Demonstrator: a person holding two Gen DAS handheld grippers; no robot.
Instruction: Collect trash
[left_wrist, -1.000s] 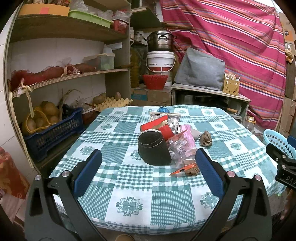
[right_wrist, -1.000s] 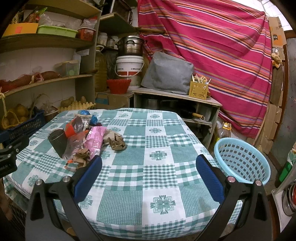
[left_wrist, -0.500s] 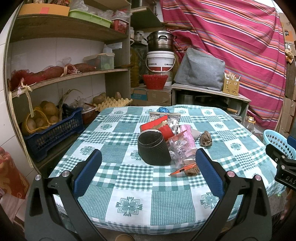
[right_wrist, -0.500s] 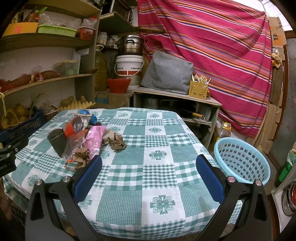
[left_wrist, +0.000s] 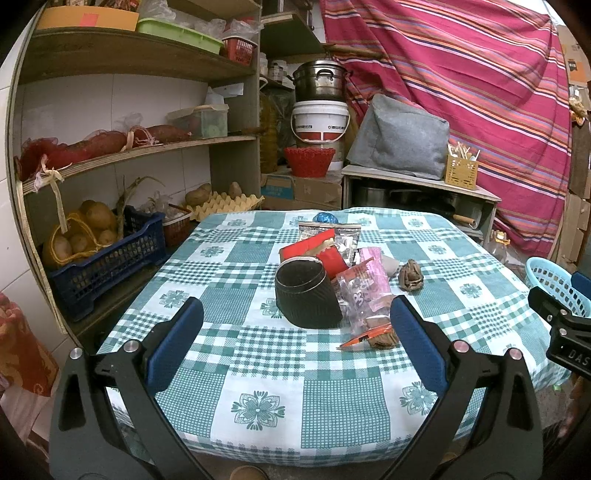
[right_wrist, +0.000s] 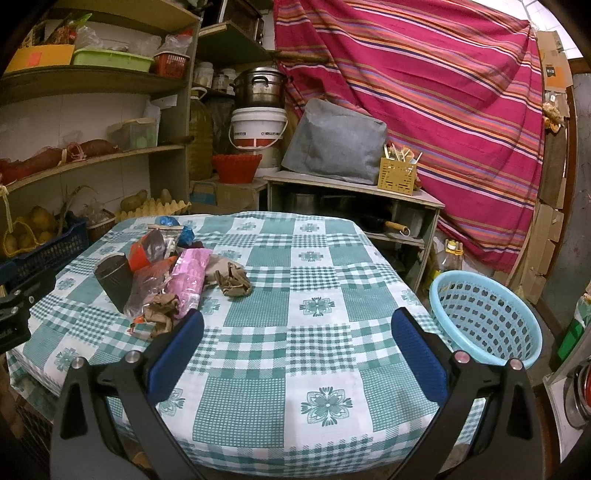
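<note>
Left tool (left_wrist: 295, 325) wide, empty; right tool (right_wrist: 295, 332) wide, empty | trash pile (left_wrist: 332, 284) all on desk (left_wrist: 258, 354), none gripped | blue basket (right_wrist: 484, 317) beside desk, apparently empty | progress: collection not yet begun; every piece left

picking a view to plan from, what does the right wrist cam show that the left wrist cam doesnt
Only the right wrist view shows the whole blue basket on the floor beside the table, and the open right tool. Only the left wrist view shows the black cup close up and the open left tool. Both show the checked tablecloth and the pink wrapper.
</note>
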